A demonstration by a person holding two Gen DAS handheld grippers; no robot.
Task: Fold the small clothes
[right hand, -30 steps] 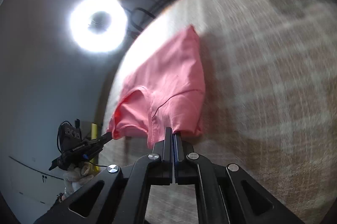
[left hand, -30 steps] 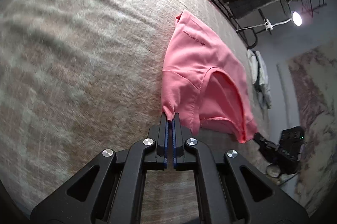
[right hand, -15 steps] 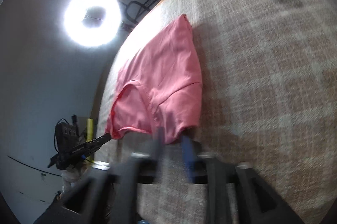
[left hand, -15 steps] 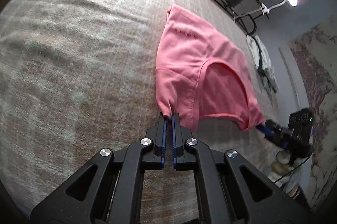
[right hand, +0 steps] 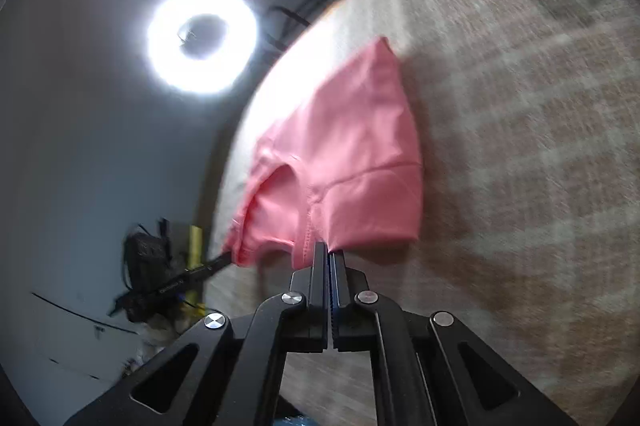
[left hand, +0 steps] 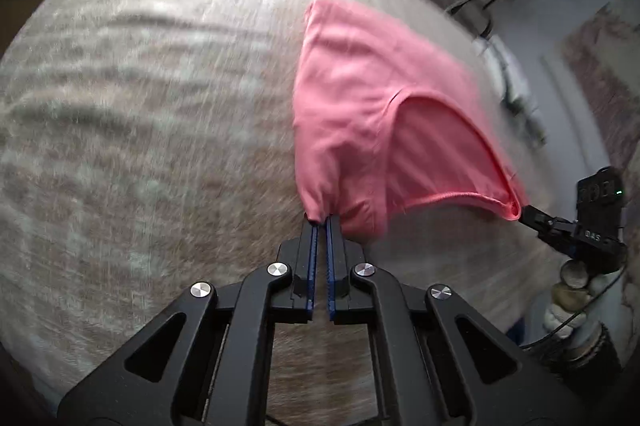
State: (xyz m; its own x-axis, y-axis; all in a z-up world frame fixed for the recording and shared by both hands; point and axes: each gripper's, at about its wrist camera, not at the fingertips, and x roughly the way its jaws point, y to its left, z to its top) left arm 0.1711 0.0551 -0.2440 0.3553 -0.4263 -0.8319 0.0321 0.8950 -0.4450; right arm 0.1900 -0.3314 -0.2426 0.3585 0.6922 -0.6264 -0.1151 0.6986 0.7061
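Nearest, the left gripper (left hand: 320,220) and right gripper (right hand: 329,250) are each clamped tight on a near corner of the pink garment (left hand: 360,113). This lifts its near edge, apparently for folding. Its far end rests on the woven mat (left hand: 140,105).

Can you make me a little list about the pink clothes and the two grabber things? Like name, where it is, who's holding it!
Garment: pink stretchy small garment, half lifted off the beige checked blanket
Left gripper: shut, pinching one near corner of the garment
Right gripper: shut on the other near corner, at a seam
Far end of garment: resting on the blanket
Light: bright white ring lamp by the wall
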